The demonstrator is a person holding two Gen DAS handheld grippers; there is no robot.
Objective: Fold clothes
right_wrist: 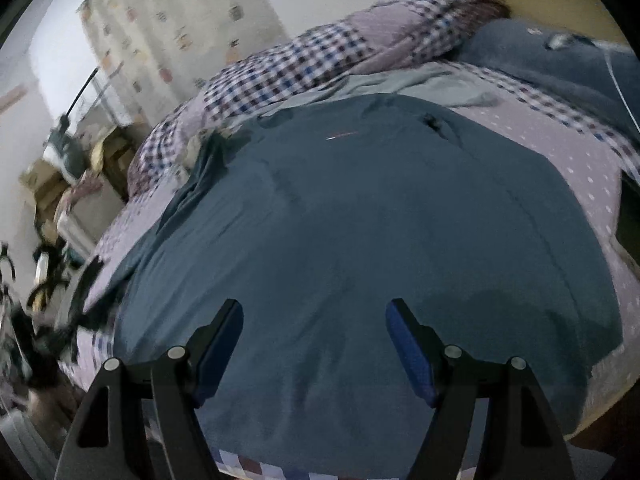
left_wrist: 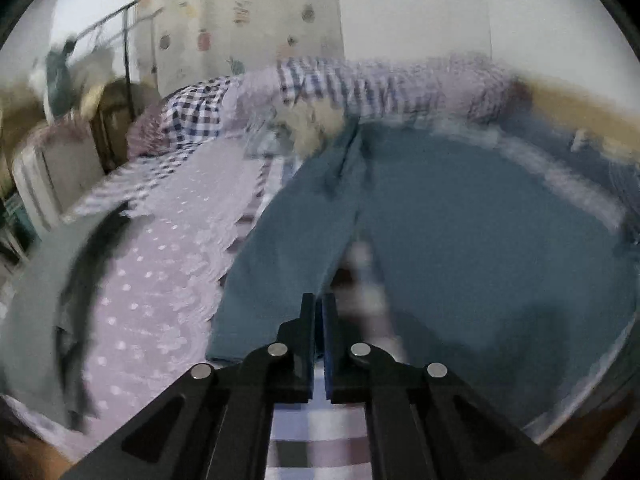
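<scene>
Teal-blue trousers (right_wrist: 360, 240) lie spread flat on the bed, on a lilac dotted bedsheet (left_wrist: 160, 264). Flat spread makes sense for folding: both legs are exposed and the cloth is mostly smooth.

Orientation, judged from the left wrist view: 2 legs split near the left gripper and join further off toward the checked quilt (left_wrist: 192, 116), so the long axis runs from the near bed edge toward that quilt, waist end probably on the quilt side. The view is motion-blurred, so this is not certain. In the right wrist view the trousers read as 1 broad panel with a small dark mark (right_wrist: 434, 122) on the quilt side; no leg split shows there.

Left gripper (left_wrist: 319, 304): fingers pressed together, only a thin slit between the pads. It sits over the gap between the 2 legs, well short of the quilt. I cannot tell whether any cloth is pinched.

Right gripper (right_wrist: 315, 316): fingers spread wide, nothing between them, low over the near part of the trousers.

Further out from the quilt: a patterned curtain (left_wrist: 240, 20) behind it, a grey-blue blanket or pillow (right_wrist: 540, 52) at its right end, and a metal rack (left_wrist: 128, 40) off its left end.

No fold is visible in the trousers; they lie open.
</scene>
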